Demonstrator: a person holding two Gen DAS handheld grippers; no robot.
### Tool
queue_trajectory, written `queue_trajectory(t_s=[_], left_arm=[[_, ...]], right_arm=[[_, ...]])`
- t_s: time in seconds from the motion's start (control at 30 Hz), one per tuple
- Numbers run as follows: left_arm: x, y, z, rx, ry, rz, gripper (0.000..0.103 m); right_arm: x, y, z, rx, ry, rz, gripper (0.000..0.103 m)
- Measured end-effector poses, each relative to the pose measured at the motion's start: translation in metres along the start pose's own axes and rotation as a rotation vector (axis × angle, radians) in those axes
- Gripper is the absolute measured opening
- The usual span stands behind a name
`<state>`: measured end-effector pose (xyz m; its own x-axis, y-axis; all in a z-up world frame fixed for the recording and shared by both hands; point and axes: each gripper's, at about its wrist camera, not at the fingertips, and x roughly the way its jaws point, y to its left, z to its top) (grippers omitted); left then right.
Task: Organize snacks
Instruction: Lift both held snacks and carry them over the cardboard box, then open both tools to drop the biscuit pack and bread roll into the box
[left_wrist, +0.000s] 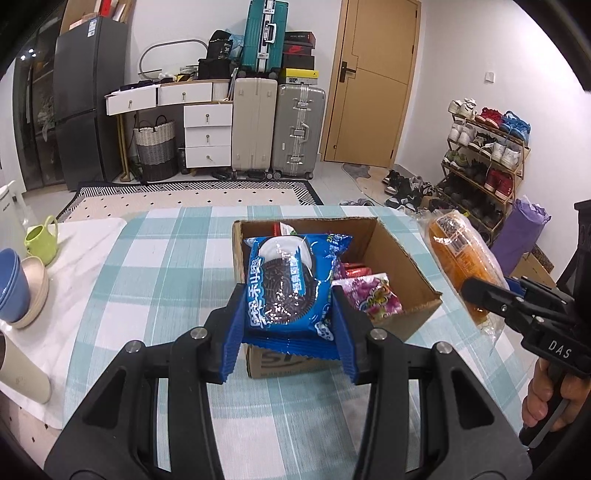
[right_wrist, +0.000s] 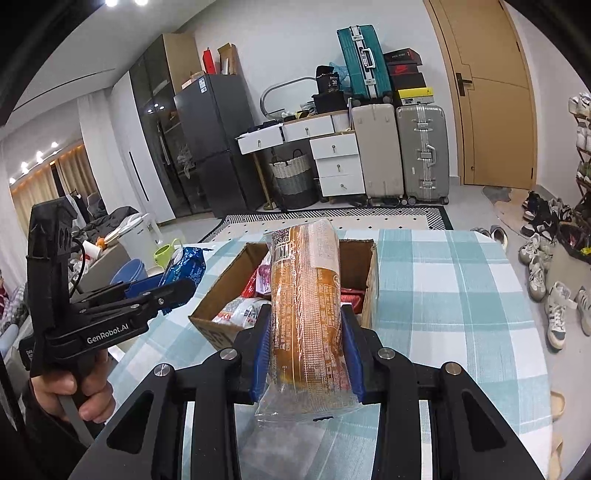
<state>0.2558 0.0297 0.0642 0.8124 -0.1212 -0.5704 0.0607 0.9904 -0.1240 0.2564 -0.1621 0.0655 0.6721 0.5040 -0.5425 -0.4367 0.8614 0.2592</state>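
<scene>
My left gripper is shut on a blue cookie packet and holds it above the near edge of an open cardboard box. In the right wrist view the packet shows at the left, held by the left gripper. My right gripper is shut on an orange bread packet, held upright in front of the box. In the left wrist view the bread packet hangs right of the box, in the right gripper. The box holds a purple candy bag and red packets.
The box stands on a table with a teal checked cloth. At the left are a green cup, stacked blue and beige bowls and a beige flask. Beyond the table are suitcases, a drawer unit and a shoe rack.
</scene>
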Motion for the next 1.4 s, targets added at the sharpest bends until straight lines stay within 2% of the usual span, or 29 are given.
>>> queue_trajectory(t_s=[0.3,0.67,1.1,1.4], left_arm=[[0.028,-0.005,0.015,0.003,0.029,0.003,0.041],[0.072,-0.013,0.024,0.033,0.071,0.023,0.041],[0.126,-0.015,0.019,0.039,0.144,0.044,0.041],[0.139,-0.017,0.018,0.054,0.144,0.06,0.041]], right_arm=[[0.032,-0.006,0.017,0.019,0.035,0.019,0.035],[0.074,-0.014,0.024,0.025,0.09,0.003,0.035],[0.11,-0.015,0.026,0.002,0.131,-0.033,0.035],[0.122,-0.015,0.022,-0.011,0.127,-0.063,0.035]])
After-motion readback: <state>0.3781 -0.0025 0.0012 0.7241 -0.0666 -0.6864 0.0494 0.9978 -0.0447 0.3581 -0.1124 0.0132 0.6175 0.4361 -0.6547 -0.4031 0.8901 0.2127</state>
